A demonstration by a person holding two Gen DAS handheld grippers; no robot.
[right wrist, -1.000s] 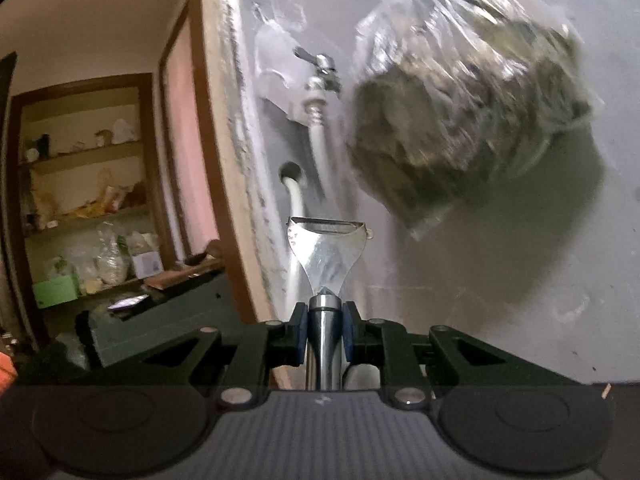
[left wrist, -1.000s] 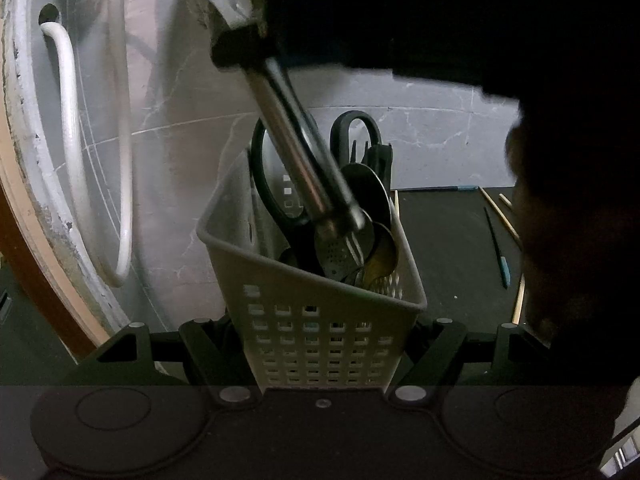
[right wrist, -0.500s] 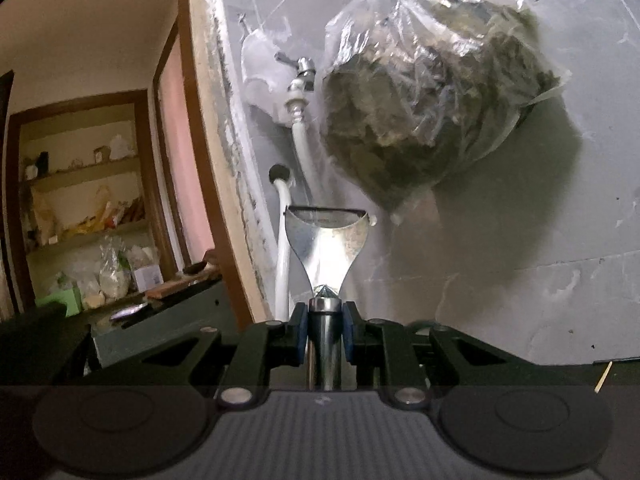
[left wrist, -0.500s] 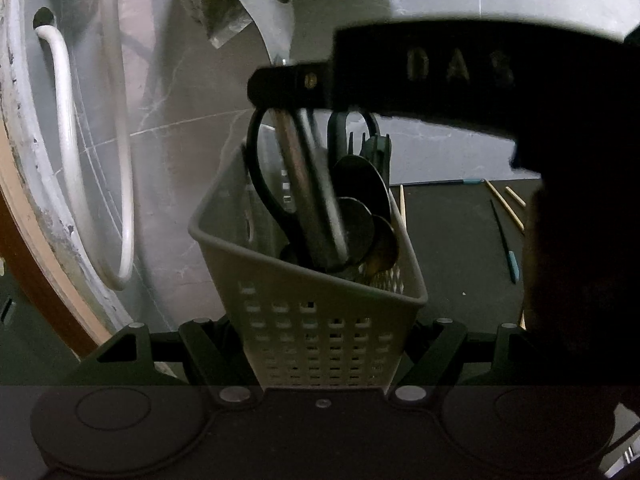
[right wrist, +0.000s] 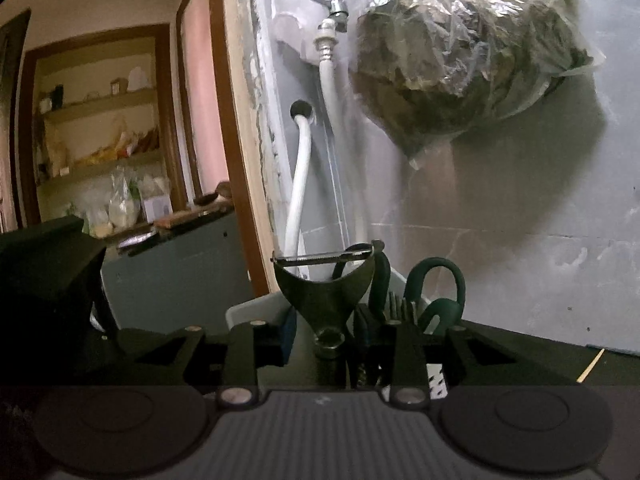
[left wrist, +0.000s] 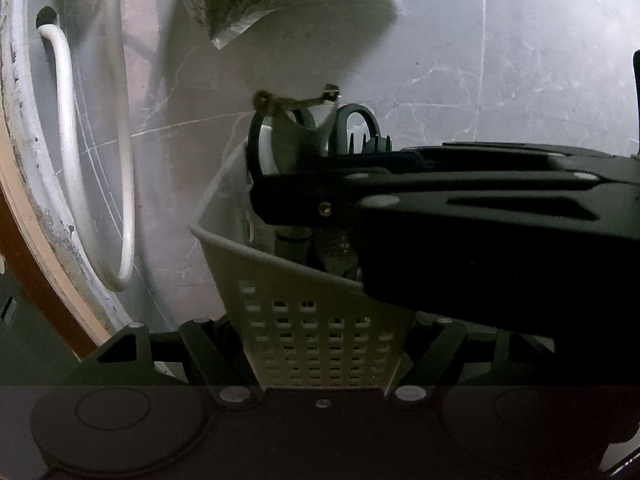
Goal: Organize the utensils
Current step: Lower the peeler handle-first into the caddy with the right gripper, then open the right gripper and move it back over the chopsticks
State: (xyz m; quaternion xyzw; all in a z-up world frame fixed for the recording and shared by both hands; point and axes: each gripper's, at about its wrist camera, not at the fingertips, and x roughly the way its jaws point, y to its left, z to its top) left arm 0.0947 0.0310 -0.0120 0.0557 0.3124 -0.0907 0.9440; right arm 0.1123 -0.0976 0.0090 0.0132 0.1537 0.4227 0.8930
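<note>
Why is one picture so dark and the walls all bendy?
Left wrist view: the right tool fills the right side as a dark unlit mass; the basket shows. Right wrist view: the fisheye lens bows the door frame; the bag casts a shadow.

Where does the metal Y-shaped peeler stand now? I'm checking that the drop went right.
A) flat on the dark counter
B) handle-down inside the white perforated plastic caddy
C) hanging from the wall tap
B: the metal Y-shaped peeler stands handle-down in the white perforated plastic caddy, between the opening, untouching right gripper pads, beside black-handled scissors.
</note>
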